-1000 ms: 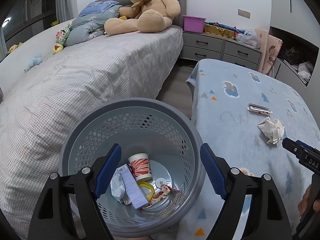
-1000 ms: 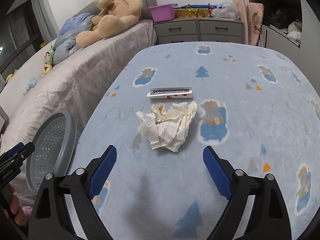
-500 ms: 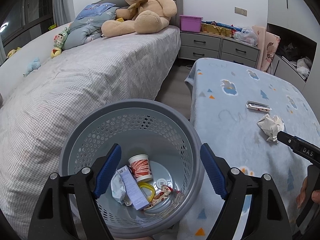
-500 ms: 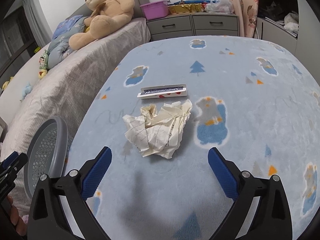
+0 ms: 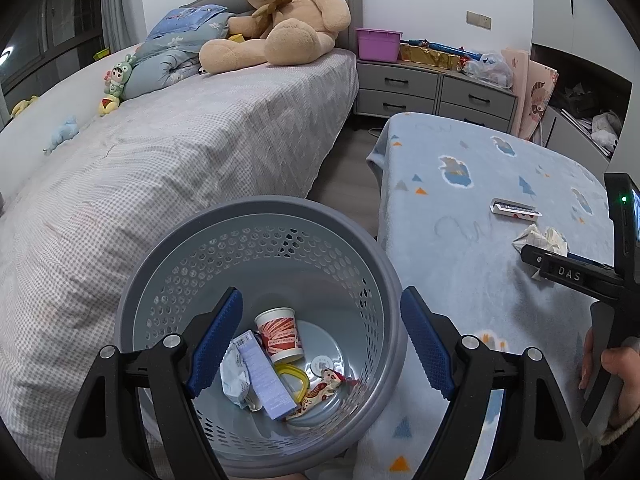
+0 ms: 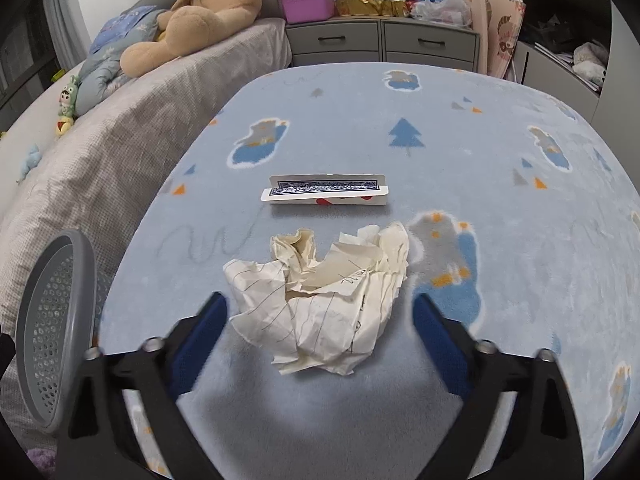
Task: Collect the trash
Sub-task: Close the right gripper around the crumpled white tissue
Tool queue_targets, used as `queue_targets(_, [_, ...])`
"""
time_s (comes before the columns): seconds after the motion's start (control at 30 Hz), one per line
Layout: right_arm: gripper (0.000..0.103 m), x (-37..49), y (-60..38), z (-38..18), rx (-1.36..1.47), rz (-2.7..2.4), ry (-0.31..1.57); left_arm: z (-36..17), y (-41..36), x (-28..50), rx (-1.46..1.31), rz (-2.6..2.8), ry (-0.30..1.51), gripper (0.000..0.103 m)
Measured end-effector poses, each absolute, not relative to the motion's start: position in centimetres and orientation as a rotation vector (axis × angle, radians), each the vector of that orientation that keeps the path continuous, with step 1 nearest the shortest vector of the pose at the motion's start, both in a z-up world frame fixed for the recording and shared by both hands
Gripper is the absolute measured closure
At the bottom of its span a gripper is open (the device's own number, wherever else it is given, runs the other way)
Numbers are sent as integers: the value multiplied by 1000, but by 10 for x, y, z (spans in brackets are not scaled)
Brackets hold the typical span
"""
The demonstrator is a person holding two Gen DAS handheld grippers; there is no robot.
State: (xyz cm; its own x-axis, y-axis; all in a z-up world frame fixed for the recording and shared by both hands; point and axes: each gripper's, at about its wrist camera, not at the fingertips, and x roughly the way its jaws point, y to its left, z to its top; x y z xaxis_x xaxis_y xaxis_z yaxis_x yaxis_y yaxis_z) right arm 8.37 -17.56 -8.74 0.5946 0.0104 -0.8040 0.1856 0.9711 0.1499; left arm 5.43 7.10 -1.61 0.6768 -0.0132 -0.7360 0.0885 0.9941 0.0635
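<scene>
Right wrist view: the right gripper (image 6: 320, 320), fingers (image 6: 200, 332) closing astride the crumpled paper (image 6: 324, 300) without pressing yet, should pinch its bulk at 12 o'clock, while the left gripper (image 5: 320, 336) hangs open over the basket (image 5: 360, 248).

The blanket-covered table (image 6: 500, 240) stands to the right of the bed (image 5: 180, 152), with a strip of floor (image 5: 344, 176) between them. The perforated bin (image 5: 372, 264) sits at the table's near left corner, apparently touching the blanket edge. Inside the bin lie a paper cup (image 5: 280, 334), a flat box (image 5: 262, 374) and several wrappers (image 5: 234, 378).

On the table, the crumpled paper (image 6: 320, 292) lies near the middle; the folded card (image 6: 326, 194) lies just behind it, apart from it. The right gripper (image 6: 318, 320) straddles the paper's near edge, jaws closing, not yet touching. The left gripper (image 5: 320, 332) hangs over the bin opening.

Behind the table stands a drawer unit (image 6: 380, 44); a teddy bear (image 5: 280, 16) sits at the bed's far end.
</scene>
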Motion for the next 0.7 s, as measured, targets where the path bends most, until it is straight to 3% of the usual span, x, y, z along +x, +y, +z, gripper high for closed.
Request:
queue_targets(0.07, [45, 84, -179, -90, 250, -79, 949, -17, 70, 55, 99, -61, 828, 25])
queue_targets(0.17, [49, 80, -187, -87, 282, -70, 954, -18, 63, 57, 110, -76, 836, 25])
queue_targets(0.7, [49, 15, -253, -49, 371, 12, 953, -17, -44, 94, 170, -383, 856, 25])
